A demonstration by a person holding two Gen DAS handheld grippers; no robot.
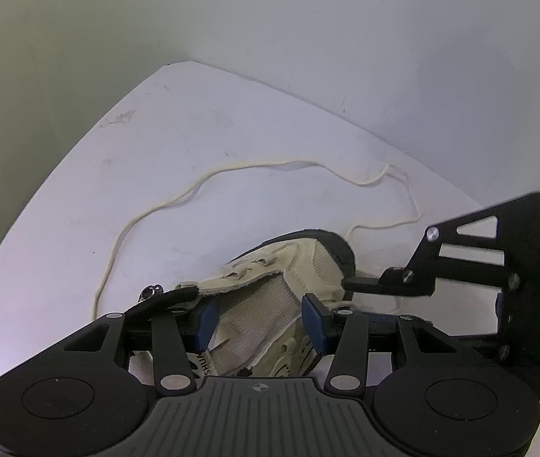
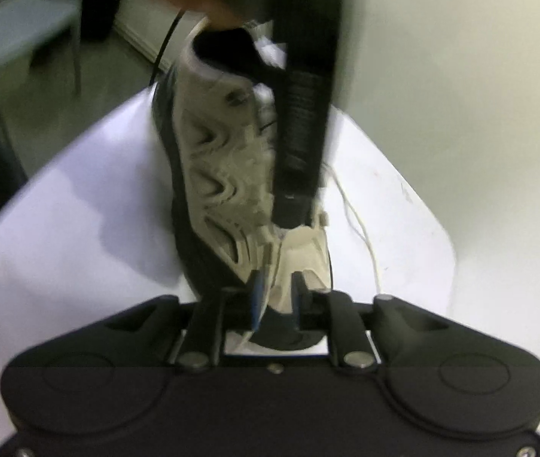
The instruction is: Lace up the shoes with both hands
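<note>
A beige and dark sneaker [image 1: 270, 289] lies on the white table [image 1: 155, 152], its tongue exposed and its eyelets unlaced. A cream lace [image 1: 231, 169] trails loose over the table beyond the toe. My left gripper [image 1: 260, 321] is open, its blue pads [image 1: 205, 320] straddling the tongue over the shoe's upper. My right gripper [image 2: 275, 285] hovers at the toe [image 2: 304, 251] with a narrow gap between its fingers; it also shows in the left wrist view [image 1: 361, 285]. The lace [image 2: 365, 228] runs along the shoe's right side. The right wrist view is blurred.
A pale wall [image 1: 308, 19] stands close behind the table. The table's left edge [image 1: 60, 175] drops off to a grey-green floor. In the right wrist view a chair [image 2: 22, 19] stands on the floor beyond the table.
</note>
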